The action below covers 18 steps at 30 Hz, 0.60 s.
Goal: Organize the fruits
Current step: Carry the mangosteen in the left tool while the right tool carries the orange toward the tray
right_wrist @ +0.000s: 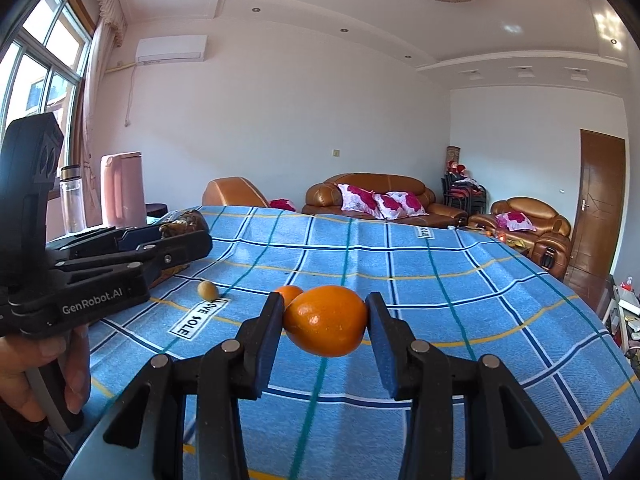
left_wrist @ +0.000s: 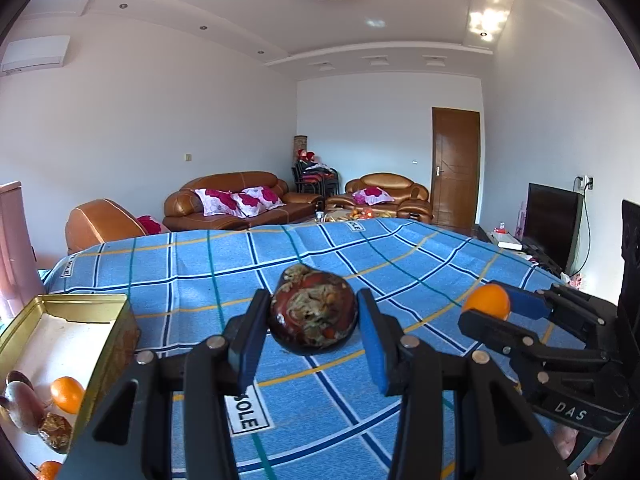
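Note:
My left gripper (left_wrist: 313, 316) is shut on a dark red mottled fruit (left_wrist: 313, 310) and holds it above the blue checked tablecloth (left_wrist: 200, 272). My right gripper (right_wrist: 326, 320) is shut on an orange (right_wrist: 326, 320) held above the cloth; it also shows in the left wrist view (left_wrist: 487, 301). A second orange (right_wrist: 289, 293) lies on the cloth just behind the held one. A small tan round fruit (right_wrist: 207, 290) lies on the cloth to the left. A gold tin box (left_wrist: 60, 336) at the left edge holds an orange (left_wrist: 67, 394) and dark fruits (left_wrist: 24, 404).
Another orange (left_wrist: 49, 470) lies at the bottom left by the tin. A clear bottle (right_wrist: 72, 200) and a pink jug (right_wrist: 122, 188) stand beyond the table's left side. Sofas (left_wrist: 236, 200) and a TV (left_wrist: 554, 224) are in the room behind.

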Motion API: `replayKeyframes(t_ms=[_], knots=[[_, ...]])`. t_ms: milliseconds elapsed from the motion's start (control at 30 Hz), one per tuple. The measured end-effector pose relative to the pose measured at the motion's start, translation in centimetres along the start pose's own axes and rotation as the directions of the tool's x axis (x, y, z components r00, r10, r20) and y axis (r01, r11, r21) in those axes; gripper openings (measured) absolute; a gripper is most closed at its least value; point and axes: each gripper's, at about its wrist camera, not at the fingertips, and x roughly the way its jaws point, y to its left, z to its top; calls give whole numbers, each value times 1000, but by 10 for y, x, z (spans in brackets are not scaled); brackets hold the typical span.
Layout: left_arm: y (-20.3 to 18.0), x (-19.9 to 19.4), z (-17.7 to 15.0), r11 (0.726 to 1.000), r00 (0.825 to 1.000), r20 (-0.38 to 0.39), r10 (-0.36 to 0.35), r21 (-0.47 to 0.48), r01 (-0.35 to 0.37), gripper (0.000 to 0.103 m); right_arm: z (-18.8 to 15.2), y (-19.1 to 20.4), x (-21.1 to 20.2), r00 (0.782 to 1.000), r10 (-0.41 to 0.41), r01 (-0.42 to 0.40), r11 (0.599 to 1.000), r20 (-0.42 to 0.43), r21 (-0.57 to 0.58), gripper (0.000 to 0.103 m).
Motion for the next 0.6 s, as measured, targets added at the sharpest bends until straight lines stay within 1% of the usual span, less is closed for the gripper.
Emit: replayKeyframes(t_ms=[233,600], knots=[[11,-9,0,1000,1000,2,30,0,-30,45,10,24,4,999,41,-41,998,-2,-41,44],[32,-25,1,996,996,4,86,-6,-86,45,22,45,10,996,94,-94,994,-12,-58,44]])
